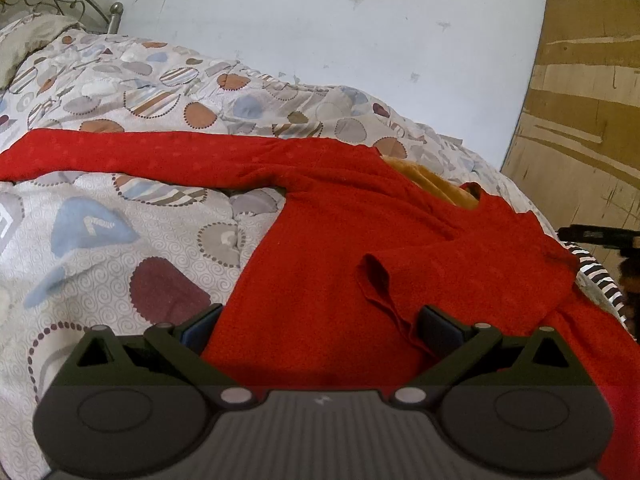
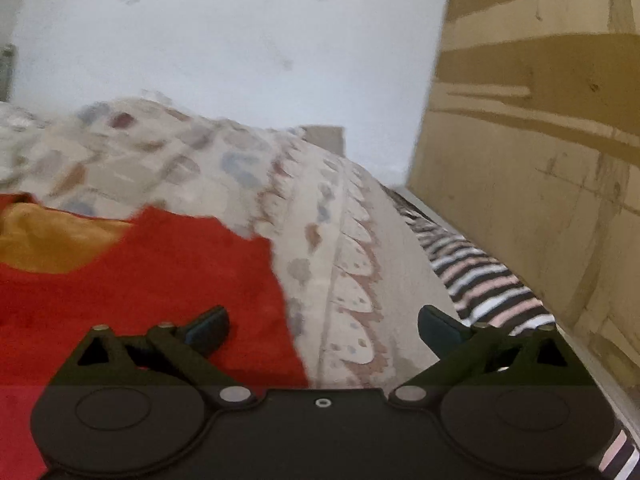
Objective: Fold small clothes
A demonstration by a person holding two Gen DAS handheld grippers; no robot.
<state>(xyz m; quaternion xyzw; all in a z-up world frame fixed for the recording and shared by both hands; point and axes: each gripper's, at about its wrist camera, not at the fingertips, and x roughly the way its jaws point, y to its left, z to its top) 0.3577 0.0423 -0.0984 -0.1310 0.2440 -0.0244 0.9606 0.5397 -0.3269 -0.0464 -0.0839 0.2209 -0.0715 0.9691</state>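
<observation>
As seen along each gripper's fingers, items run from nearest to farthest.

Left gripper (image 1: 320,326): fingers spread wide apart, clamped on nothing; it sits low over the lower body of the garment, with red cloth filling the gap between the pads.

Right gripper (image 2: 323,326): fingers likewise spread wide, nothing between them; the left finger is over red cloth, the right finger over the bed cover near the bed's edge. This view is motion-blurred.

Red sweater (image 1: 344,264): the task's garment, long-sleeved, lying spread on the quilt. One sleeve (image 1: 140,152) stretches straight out to the left across the quilt. A smaller folded flap of red cloth (image 1: 378,280) lies on top of the body, just ahead of the left gripper. In the right wrist view the sweater's edge (image 2: 168,272) ends just left of centre.

Mustard lining (image 1: 436,184): yellow-brown fabric showing at the sweater's neck opening; also seen at the left of the right wrist view (image 2: 52,240).

Quilt (image 1: 100,248): pale, printed with grey, blue, rust and maroon shapes, lying under the sweater.

Striped cloth (image 2: 488,292): black, white and pink stripes, along the bed's right edge, beside the quilt.

Brown panel (image 2: 540,140): upright, scuffed, to the right of the bed.

Wall (image 1: 340,40): pale blue, marked, behind the bed.

Metal bed frame (image 1: 60,0): scrolled ironwork, far left corner.
</observation>
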